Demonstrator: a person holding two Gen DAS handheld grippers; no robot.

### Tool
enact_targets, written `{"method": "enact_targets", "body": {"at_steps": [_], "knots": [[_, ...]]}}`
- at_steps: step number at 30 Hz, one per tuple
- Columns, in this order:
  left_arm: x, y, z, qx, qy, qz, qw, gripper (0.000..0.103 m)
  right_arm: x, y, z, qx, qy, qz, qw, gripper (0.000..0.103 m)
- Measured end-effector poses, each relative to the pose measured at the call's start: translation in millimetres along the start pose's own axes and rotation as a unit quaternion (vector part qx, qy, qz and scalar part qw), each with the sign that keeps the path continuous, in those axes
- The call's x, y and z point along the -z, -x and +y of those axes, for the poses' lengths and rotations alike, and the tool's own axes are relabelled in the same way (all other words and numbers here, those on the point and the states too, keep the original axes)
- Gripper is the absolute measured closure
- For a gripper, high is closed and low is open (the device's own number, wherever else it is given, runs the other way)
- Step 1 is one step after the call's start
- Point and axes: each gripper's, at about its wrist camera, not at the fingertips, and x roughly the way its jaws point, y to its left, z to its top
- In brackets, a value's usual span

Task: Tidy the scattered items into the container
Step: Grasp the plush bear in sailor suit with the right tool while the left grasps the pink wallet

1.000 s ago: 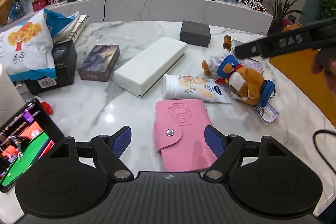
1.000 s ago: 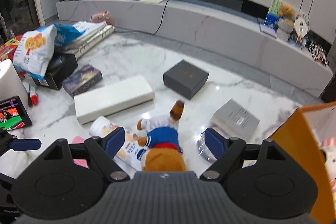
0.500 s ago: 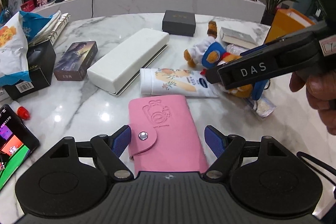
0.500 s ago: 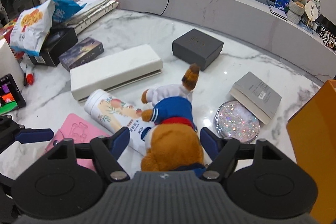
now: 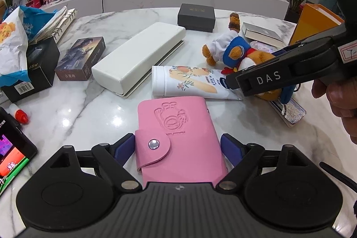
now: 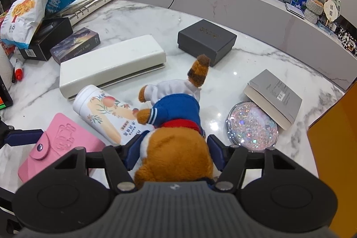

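Note:
A pink snap card wallet (image 5: pixel 178 139) lies on the marble table between the open jaws of my left gripper (image 5: pixel 178 148), whose blue pads flank its sides. It also shows in the right wrist view (image 6: pixel 60 144). A plush bear in a blue and white outfit (image 6: pixel 174 126) lies head toward my right gripper (image 6: pixel 174 151), whose blue pads sit at both sides of its head, still open. The bear also shows in the left wrist view (image 5: pixel 232 50). The orange container (image 6: pixel 334 148) stands at the right.
A white lotion tube (image 6: pixel 107 113), long white box (image 6: pixel 111 66), dark grey box (image 6: pixel 206 41), grey book (image 6: pixel 274 95), glitter compact (image 6: pixel 252 124), card box (image 6: pixel 75 44) and snack bag on a black box (image 6: pixel 24 15) lie around. A phone (image 5: pixel 11 148) lies left.
Both grippers have moved forward and down. The left jaws now straddle the pink wallet. The right jaws now straddle the bear's head and have narrowed slightly.

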Motion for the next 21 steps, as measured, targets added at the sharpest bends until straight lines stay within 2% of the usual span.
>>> {"method": "enact_targets", "body": {"at_steps": [8, 21], "knots": [[2.2, -4.0, -3.9, -0.008, -0.012, -0.013, 0.9998, 0.005, 2.1, -5.6, -3.0, -0.002, -0.006, 0.000, 1.000, 0.041], [3.5, -1.6, 0.6, 0.006, -0.009, -0.016, 0.9998, 0.008, 3.1, -4.0, -3.3, -0.011, -0.009, 0.001, 1.000, 0.045]]}}
